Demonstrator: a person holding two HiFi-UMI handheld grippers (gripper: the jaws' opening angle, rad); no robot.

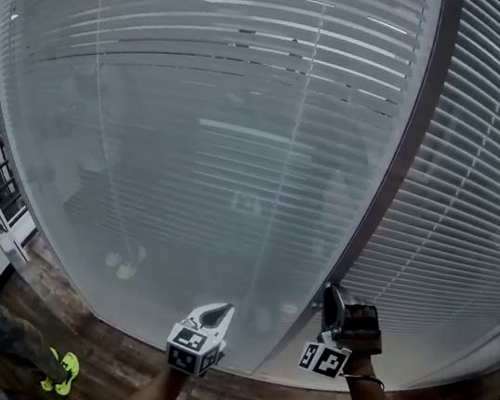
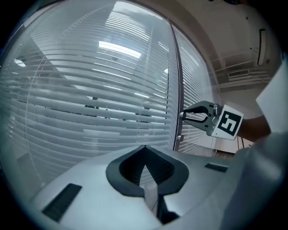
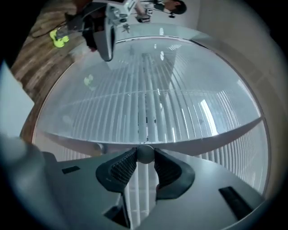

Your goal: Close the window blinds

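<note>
Two right gripper point(image 3: 144, 154) fingers clamp the round knob point(image 3: 145, 157); left gripper point(image 2: 144, 150) fingers together, empty. I judge a slow roll, grip square, best until the blinds point(image 1: 201, 92) go opaque.

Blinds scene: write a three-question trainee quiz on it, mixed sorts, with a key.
1. True or false: the left gripper holds the knob.
2. The right gripper is: A) open in the air; B) shut on the knob; C) shut on a cord.
3. Fill in: the knob sits on the ___ between the two blinds.

Key: 1 false, its jaws are together on nothing; 2 B; 3 frame.
</note>
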